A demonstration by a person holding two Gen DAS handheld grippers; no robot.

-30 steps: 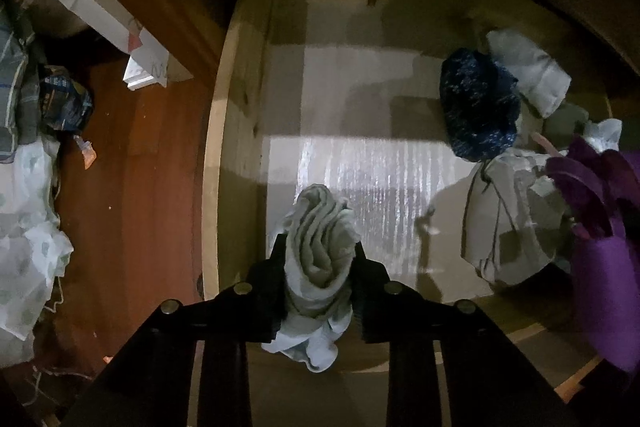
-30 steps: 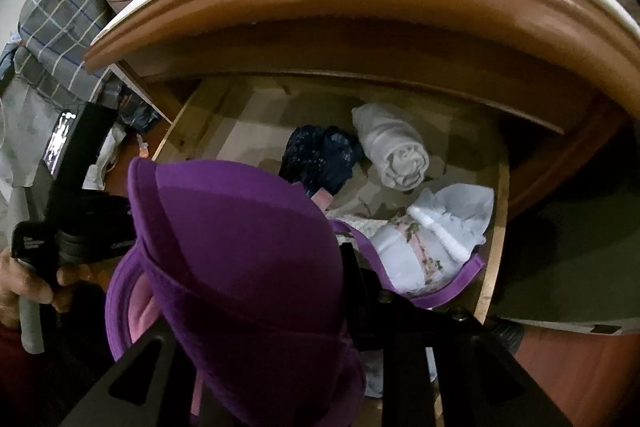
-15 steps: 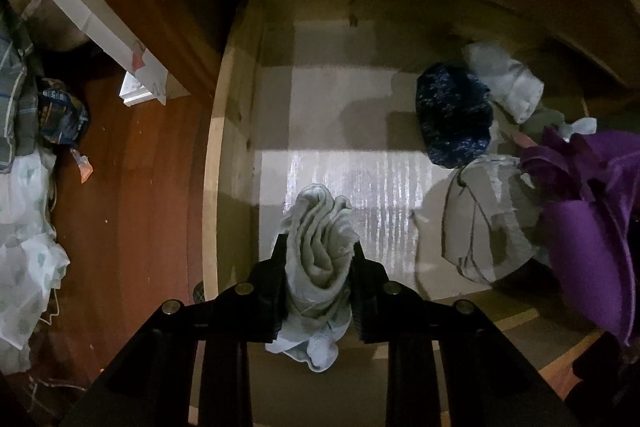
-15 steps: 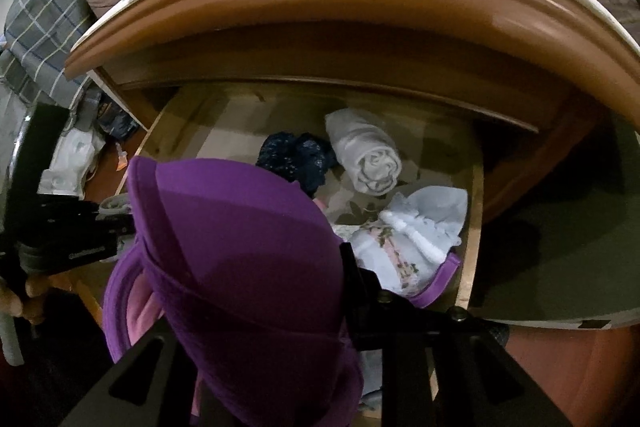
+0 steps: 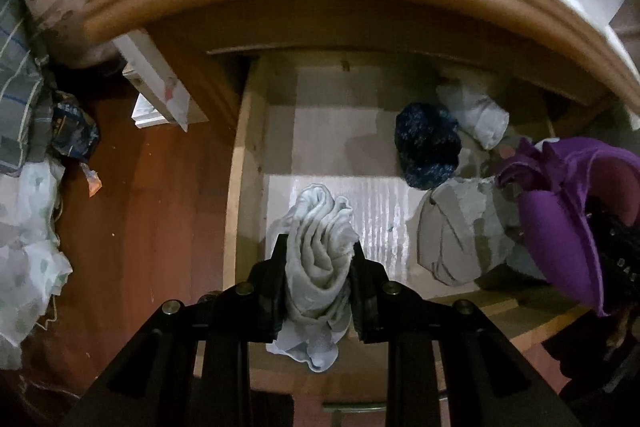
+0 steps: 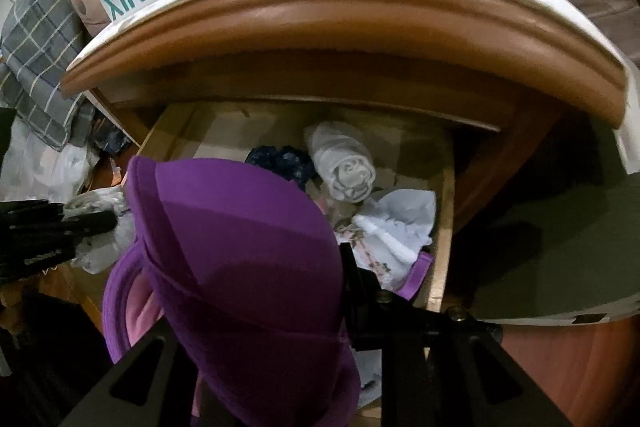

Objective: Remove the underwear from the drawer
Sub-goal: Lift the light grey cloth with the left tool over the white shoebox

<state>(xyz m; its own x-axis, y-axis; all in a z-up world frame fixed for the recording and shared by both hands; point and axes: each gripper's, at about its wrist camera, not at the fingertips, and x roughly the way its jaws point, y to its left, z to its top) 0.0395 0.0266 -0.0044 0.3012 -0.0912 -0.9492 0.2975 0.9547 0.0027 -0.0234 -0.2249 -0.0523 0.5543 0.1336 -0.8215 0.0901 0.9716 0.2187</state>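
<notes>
Both hands already carry a piece, so the task looks well under way, though neither piece is clear of the drawer (image 5: 244, 195) yet. The left hand-held gripper (image 5: 318, 279) is clamped on a rolled pale grey garment (image 5: 320, 247), which bulges up between its two fingers low in the middle of the left wrist view, with a loose end hanging below them. Beneath it lies the bare pale floor of the drawer, so the roll appears lifted off the bottom, above the drawer's left half.

The right hand-held gripper (image 6: 280, 307) is closed on a purple bra (image 6: 240, 247), which fills the lower left of the right wrist view and hides one finger. A purple strap (image 6: 420, 275) trails back down onto the clothes near the drawer's right wall, so this piece is only partly out.

Left in the drawer, seen in the right half of the left wrist view: a dark blue speckled bundle (image 5: 428, 151), a white roll (image 5: 476, 115) behind it, and a crumpled grey piece (image 5: 452, 231) nearer the front. A white and floral heap (image 6: 396, 227) sits in the right wrist view by the right wall. What remains, I judge, is to carry both held pieces clear and then fetch these.
</notes>
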